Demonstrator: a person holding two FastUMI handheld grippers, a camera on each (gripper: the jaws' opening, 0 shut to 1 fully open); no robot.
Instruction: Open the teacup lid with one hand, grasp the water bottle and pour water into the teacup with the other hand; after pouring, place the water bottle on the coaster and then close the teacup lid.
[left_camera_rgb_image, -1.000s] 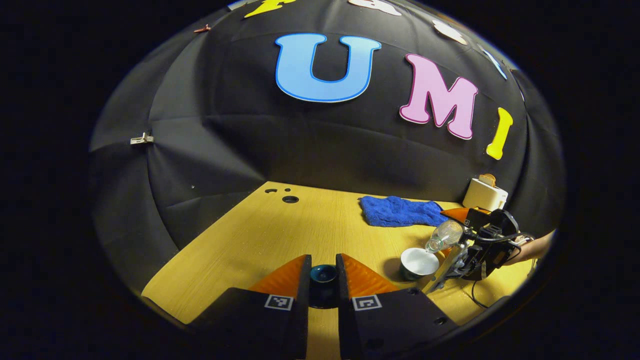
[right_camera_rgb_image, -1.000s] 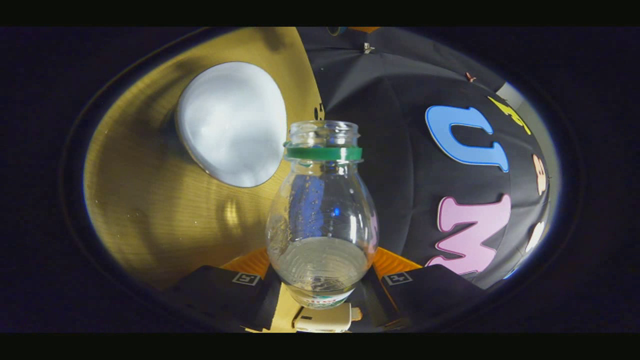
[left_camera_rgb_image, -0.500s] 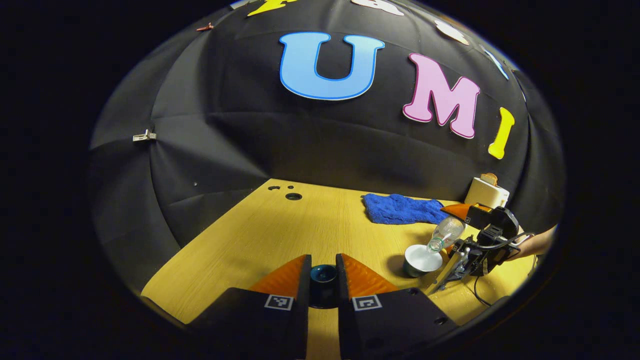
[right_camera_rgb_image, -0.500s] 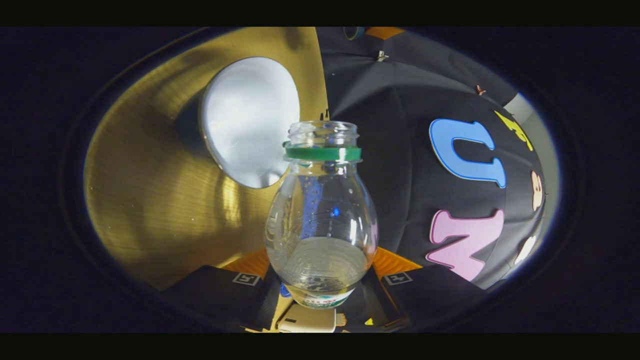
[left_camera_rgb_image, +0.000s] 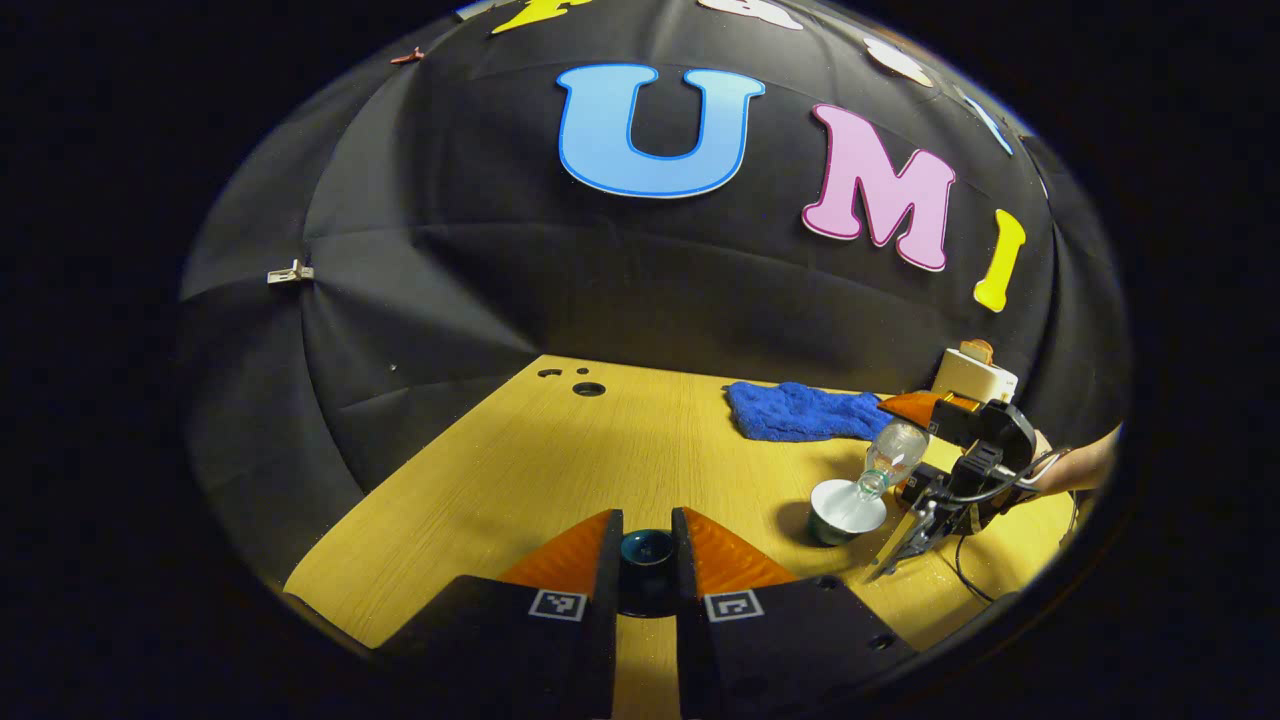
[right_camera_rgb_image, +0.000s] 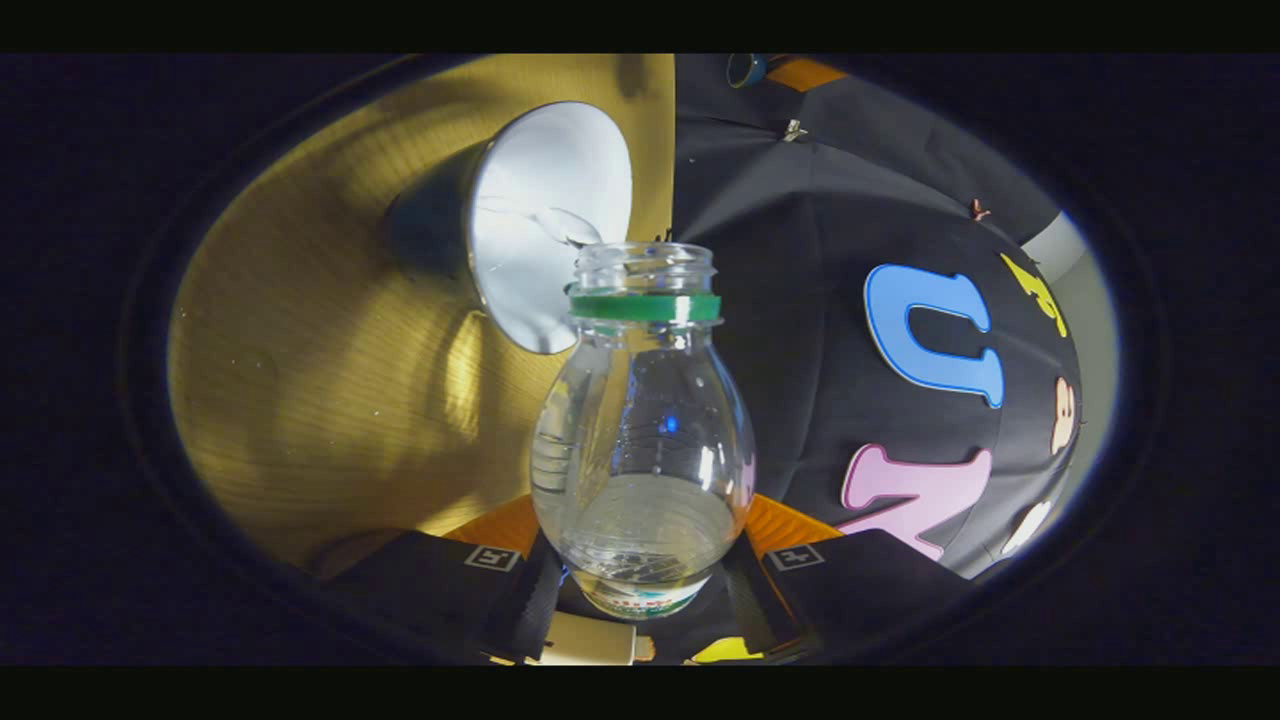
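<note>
The right gripper (right_camera_rgb_image: 640, 545) had both fingers pressed on the water bottle (right_camera_rgb_image: 642, 440), which was tipped with its open mouth over the teacup (left_camera_rgb_image: 847, 508); a thin stream seemed to be falling into the cup's white bowl. In the left gripper view this stood at the far right of the bench (left_camera_rgb_image: 560, 470), with a hand (left_camera_rgb_image: 1075, 468) behind that gripper. The left gripper (left_camera_rgb_image: 646, 553) had its fingers closed on the dark teacup lid (left_camera_rgb_image: 646, 548), held near, well left of the cup.

The chief risk I judged was overshoot: the bottle's mouth sat close to the cup's right rim, so a small drift rightward or a steeper tilt could send water onto the bench. The bottle was smooth and partly full, so a loosened hold could let it rotate. The lid was held by a small part and could slip.

Counted: one teacup, one lid, one bottle, two grippers, one blue cloth (left_camera_rgb_image: 800, 412) at the far side, one toaster (left_camera_rgb_image: 972, 376) beyond it. I could not make out the coaster.
</note>
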